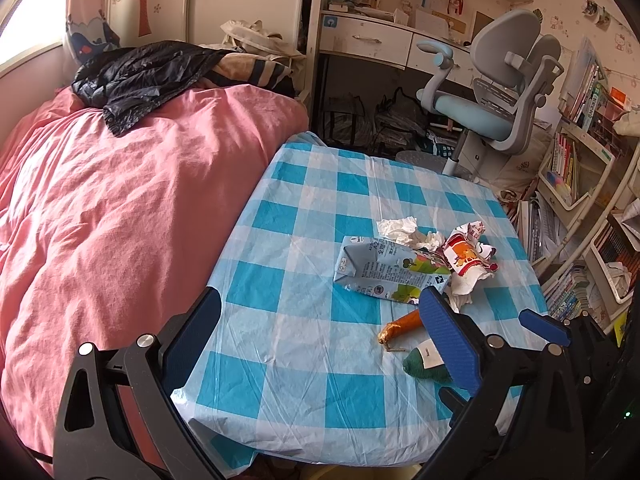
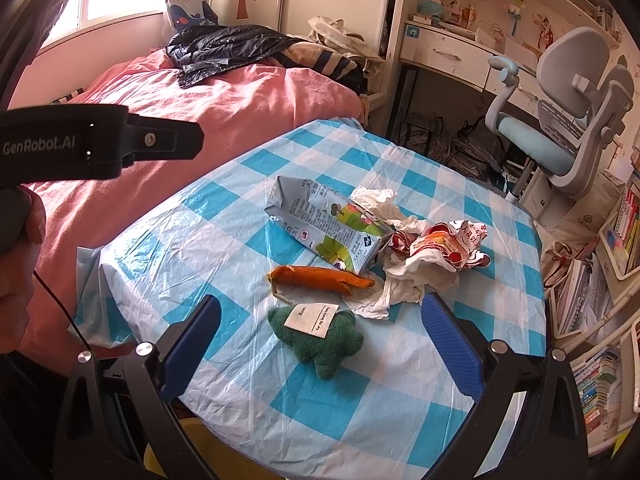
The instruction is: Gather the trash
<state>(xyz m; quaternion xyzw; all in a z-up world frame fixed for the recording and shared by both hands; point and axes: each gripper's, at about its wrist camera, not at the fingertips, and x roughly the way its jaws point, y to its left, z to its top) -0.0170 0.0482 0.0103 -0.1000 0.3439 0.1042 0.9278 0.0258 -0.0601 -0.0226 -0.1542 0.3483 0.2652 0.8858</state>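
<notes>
On the blue-checked table [image 1: 304, 208] [image 2: 224, 216] lies a flattened milk carton [image 1: 384, 272] [image 2: 324, 224]. Beside it are crumpled white tissue [image 1: 400, 228] [image 2: 376, 200] and a crumpled red-and-white wrapper [image 1: 468, 256] [image 2: 440, 244]. Nearer sit an orange felt carrot [image 1: 400, 326] [image 2: 320, 276] and a green felt piece with a white label [image 1: 420, 364] [image 2: 320, 344]. My left gripper [image 1: 320, 312] is open over the table's near left part, holding nothing. My right gripper [image 2: 320, 304] is open above the green piece, its jaws wide on either side.
A pink bed [image 1: 120, 200] with a black jacket [image 1: 140, 76] borders the table's left side. A grey-blue desk chair [image 1: 500, 112] and a desk stand behind. Bookshelves [image 2: 600, 280] crowd the right. Something yellow [image 2: 188, 444] shows under the near table edge. A hand [image 2: 24, 248] holds the left gripper's body [image 2: 100, 144].
</notes>
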